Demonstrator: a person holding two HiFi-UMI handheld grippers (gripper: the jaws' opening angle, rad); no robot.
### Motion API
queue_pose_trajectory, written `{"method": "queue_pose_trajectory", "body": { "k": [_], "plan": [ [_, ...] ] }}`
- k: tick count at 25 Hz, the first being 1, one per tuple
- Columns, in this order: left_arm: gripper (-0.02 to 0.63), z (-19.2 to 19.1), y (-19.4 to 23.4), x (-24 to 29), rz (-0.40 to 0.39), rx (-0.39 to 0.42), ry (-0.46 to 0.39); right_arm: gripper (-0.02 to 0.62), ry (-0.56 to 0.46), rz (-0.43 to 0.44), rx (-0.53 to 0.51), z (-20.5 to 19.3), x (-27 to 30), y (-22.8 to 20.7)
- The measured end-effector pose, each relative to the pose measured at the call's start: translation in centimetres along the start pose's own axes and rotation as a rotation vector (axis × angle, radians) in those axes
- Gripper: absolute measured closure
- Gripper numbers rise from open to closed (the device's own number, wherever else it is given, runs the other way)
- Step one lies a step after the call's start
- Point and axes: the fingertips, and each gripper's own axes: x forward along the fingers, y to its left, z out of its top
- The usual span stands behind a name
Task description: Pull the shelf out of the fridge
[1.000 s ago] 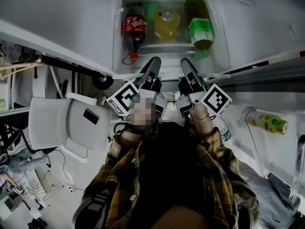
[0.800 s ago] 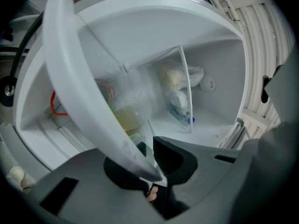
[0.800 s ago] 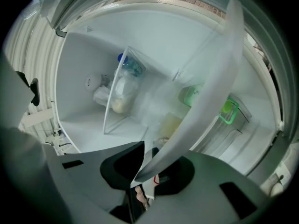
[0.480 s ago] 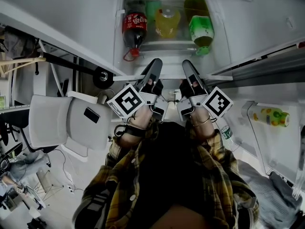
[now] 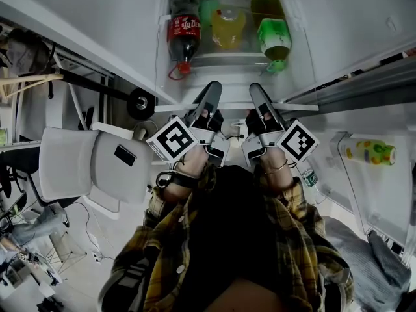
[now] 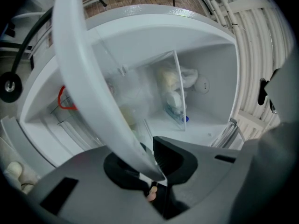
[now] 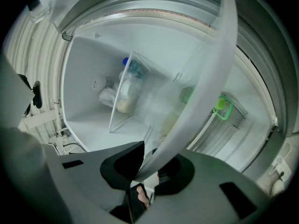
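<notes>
At lower centre, the left gripper (image 5: 211,93) and right gripper (image 5: 258,96) each clench the white front rim of the shelf (image 5: 300,107), which spans mid-frame. Beyond, at upper centre, bottles (image 5: 228,28) lie sideways. An uneven tug could jam the shelf, or a jerk could roll them.

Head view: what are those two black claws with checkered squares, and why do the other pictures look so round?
Those claws are pinching tools; a person holds one in each hand. The head view comes from a camera on the person's head, looking down. The left gripper and right gripper each pinch the white front edge of the fridge shelf. The round pictures come from little cameras riding on each gripper, so that edge looks huge between the jaws. Behind it lie a cola bottle, a yellow bottle, a green bottle.
</notes>
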Motion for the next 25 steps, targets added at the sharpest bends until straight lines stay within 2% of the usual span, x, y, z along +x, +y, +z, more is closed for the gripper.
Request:
{"method": "queue_pose_trajectory", "body": {
  "k": [3, 6, 10, 13, 17, 23, 25],
  "plan": [
    [0.548, -0.3, 0.7, -0.7, 0.045, -0.005, 0.006, 0.525, 0.002, 0.003, -0.001, -0.2, -0.2, 0.1],
    [0.548, -0.4, 0.3, -0.7, 0.023, -0.006, 0.003, 0.525, 0.002, 0.002, 0.002, -0.3, -0.5, 0.2],
    [0.548, -0.6, 0.6, -1.2, 0.046, -0.012, 0.005, 0.525, 0.004, 0.005, 0.010, -0.5, -0.8, 0.4],
    [0.548, -0.7, 0.1, -1.2, 0.021, -0.004, 0.003, 0.525, 0.004, 0.010, 0.010, -0.5, -0.9, 0.5],
    [0.548, -0.9, 0.5, -1.7, 0.053, -0.011, 0.008, 0.525, 0.006, 0.010, 0.011, -0.7, -1.2, 0.6],
    [0.548, -1.1, 0.1, -1.7, 0.025, -0.011, 0.003, 0.525, 0.007, 0.011, 0.014, -0.8, -1.5, 0.5],
    [0.548, -1.0, -0.6, -1.5, -0.013, -0.005, -0.002, 0.525, 0.007, 0.013, 0.015, -0.8, -1.6, 0.6]
  ]
}}
